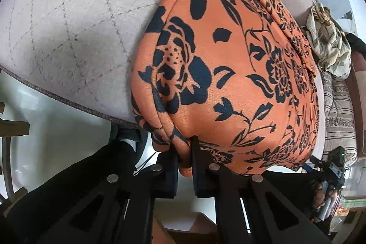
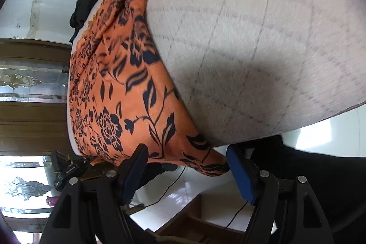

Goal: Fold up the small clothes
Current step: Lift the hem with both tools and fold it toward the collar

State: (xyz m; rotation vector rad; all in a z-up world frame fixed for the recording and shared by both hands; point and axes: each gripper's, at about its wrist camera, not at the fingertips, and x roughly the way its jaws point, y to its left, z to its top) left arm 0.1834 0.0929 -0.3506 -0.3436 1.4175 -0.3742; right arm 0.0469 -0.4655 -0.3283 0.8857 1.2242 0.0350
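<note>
The left gripper [image 1: 184, 152] is closed on the bunched near edge of the orange cloth with a black flower print [image 1: 228, 61]. The right gripper [image 2: 185, 164] has its jaws wide apart, and a corner of the same cloth [image 2: 212, 166] hangs between them, not yet pinched. The cloth lies on the grey quilted pad [image 1: 68, 26] with its long axis running away from both tools. Its far end is cut off from view.

Pale quilted mattress [image 1: 68, 38] — orange floral garment [image 1: 228, 72] lies across it; patterned cloth [image 1: 329, 47] beyond.
</note>
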